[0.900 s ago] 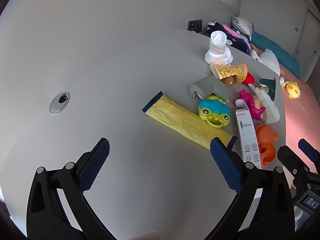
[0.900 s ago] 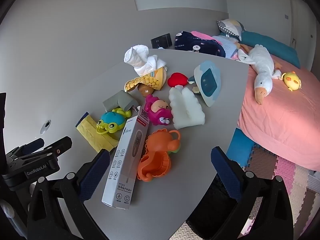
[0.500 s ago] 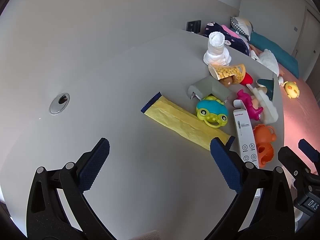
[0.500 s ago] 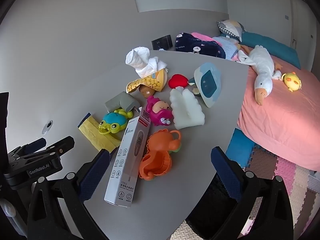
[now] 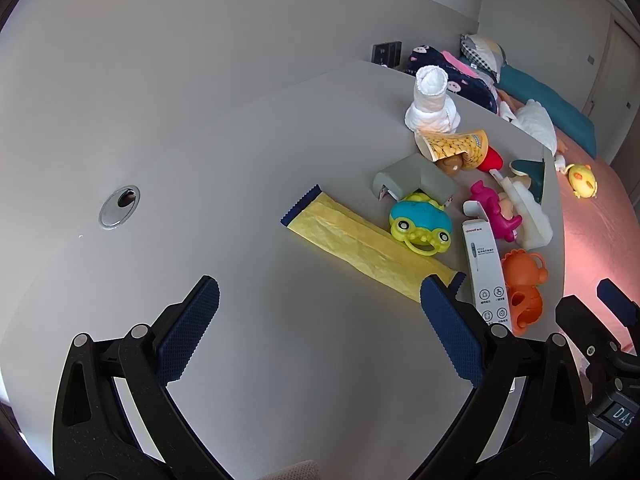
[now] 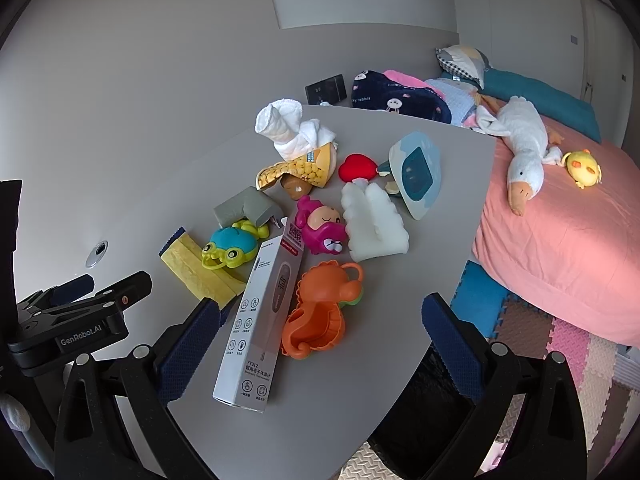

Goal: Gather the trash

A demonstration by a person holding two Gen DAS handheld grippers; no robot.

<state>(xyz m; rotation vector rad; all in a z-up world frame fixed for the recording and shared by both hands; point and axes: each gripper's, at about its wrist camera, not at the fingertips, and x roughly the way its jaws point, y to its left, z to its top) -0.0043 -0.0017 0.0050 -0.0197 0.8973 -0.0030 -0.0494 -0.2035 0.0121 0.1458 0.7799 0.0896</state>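
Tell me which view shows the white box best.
The right wrist view: the white box lies in full view, printed face up. In the left wrist view the box is foreshortened at the table edge, its near end hidden behind a fingertip.

A flattened yellow wrapper [image 5: 364,246] with serrated blue ends lies crumpled near the middle of the desk [image 5: 224,152], running slantwise. A white thermometer box [image 6: 262,320] lies flat toward the near edge, its top flap open, overlapping the wrapper's end. A tipped paper cup [image 6: 298,170] printed with corn kernels lies on its side nearer the far edge
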